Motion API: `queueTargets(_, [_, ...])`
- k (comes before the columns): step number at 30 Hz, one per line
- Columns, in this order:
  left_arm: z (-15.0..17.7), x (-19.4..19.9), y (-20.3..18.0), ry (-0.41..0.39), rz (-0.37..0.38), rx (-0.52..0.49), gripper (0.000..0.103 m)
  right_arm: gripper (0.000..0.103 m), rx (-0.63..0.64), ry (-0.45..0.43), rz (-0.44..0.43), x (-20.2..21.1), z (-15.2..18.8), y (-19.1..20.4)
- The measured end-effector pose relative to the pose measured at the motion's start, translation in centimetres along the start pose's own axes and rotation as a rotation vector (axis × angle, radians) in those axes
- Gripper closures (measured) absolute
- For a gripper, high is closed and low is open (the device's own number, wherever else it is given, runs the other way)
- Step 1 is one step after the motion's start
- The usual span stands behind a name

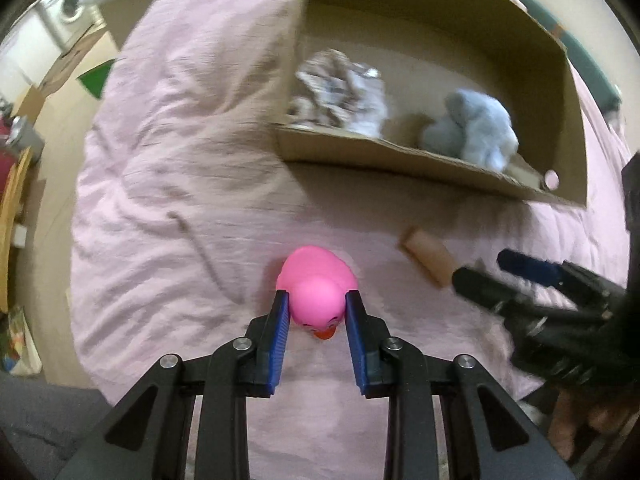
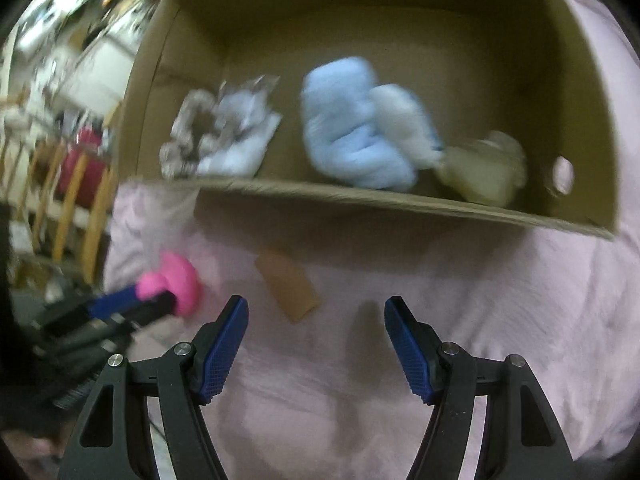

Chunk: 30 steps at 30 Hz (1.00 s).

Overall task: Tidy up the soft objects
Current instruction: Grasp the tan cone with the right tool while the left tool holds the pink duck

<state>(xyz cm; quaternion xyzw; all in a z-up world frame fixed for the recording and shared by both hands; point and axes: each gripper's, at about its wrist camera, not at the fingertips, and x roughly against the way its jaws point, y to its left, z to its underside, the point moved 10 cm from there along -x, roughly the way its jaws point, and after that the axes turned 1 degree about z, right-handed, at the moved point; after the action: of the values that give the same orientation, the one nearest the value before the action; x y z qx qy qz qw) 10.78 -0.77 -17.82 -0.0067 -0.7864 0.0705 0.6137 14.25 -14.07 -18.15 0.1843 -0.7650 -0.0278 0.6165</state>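
A pink rubber duck (image 1: 316, 292) sits on the pink bedspread, its beak toward me. My left gripper (image 1: 316, 300) is shut on the duck's head, one blue pad on each side; it shows in the right wrist view (image 2: 160, 296) at the left with the duck (image 2: 178, 282). My right gripper (image 2: 316, 308) is open and empty above the bedspread, in front of the cardboard box (image 2: 400, 200); it shows at the right of the left wrist view (image 1: 488, 270). The box (image 1: 400, 156) holds a blue plush (image 2: 352, 136), a patterned cloth bundle (image 2: 216, 136) and a beige soft item (image 2: 484, 168).
A small brown cardboard piece (image 2: 288, 284) lies on the pink bedspread (image 2: 480, 320) between the grippers and the box. The bed's left edge drops to a floor with wooden furniture (image 2: 68, 200) and a washing machine (image 1: 68, 8) far off.
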Motion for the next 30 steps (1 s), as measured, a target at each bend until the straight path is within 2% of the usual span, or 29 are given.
queueTargets(5, [0.1, 0.8, 1.8, -0.011, -0.032, 0.033, 0.078, 0.029, 0.131, 0.008, 0.028, -1.7, 0.0, 2.4])
queueTargets(8, [-0.1, 0.2, 1.8, -0.009, -0.048, 0.032, 0.078, 0.05, 0.158, -0.002, 0.038, -2.2, -0.2, 2.9])
queueTargets(9, [-0.1, 0.2, 1.7, -0.008, -0.049, 0.032, 0.078, 0.062, 0.16, 0.006, 0.041, -2.5, -0.2, 2.7])
queueTargets(10, [-0.1, 0.0, 1.6, -0.006, -0.047, 0.033, 0.078, 0.07, 0.16, 0.017, 0.048, -2.9, 0.0, 2.6])
queueTargets(11, [-0.2, -0.2, 1.4, -0.004, -0.046, 0.034, 0.078, 0.073, 0.157, 0.025, 0.062, -3.1, 0.1, 2.3])
queueTargets(12, [-0.2, -0.2, 1.4, -0.004, -0.046, 0.035, 0.078, 0.081, 0.151, 0.028, 0.067, -3.1, 0.2, 2.0])
queueTargets(15, [-0.4, -0.1, 1.5, -0.006, -0.046, 0.035, 0.078, 0.094, 0.137, 0.027, 0.046, -2.7, 0.3, 1.6])
queueTargets(25, [-0.4, 0.3, 0.6, -0.022, -0.047, 0.015, 0.078, 0.096, 0.118, -0.017, -0.007, 0.8, 1.8, 1.5])
queueTargets(30, [-0.7, 1.7, -0.4, -0.082, -0.061, -0.024, 0.078, 0.096, 0.078, -0.058, -0.03, 3.4, 2.3, 0.9])
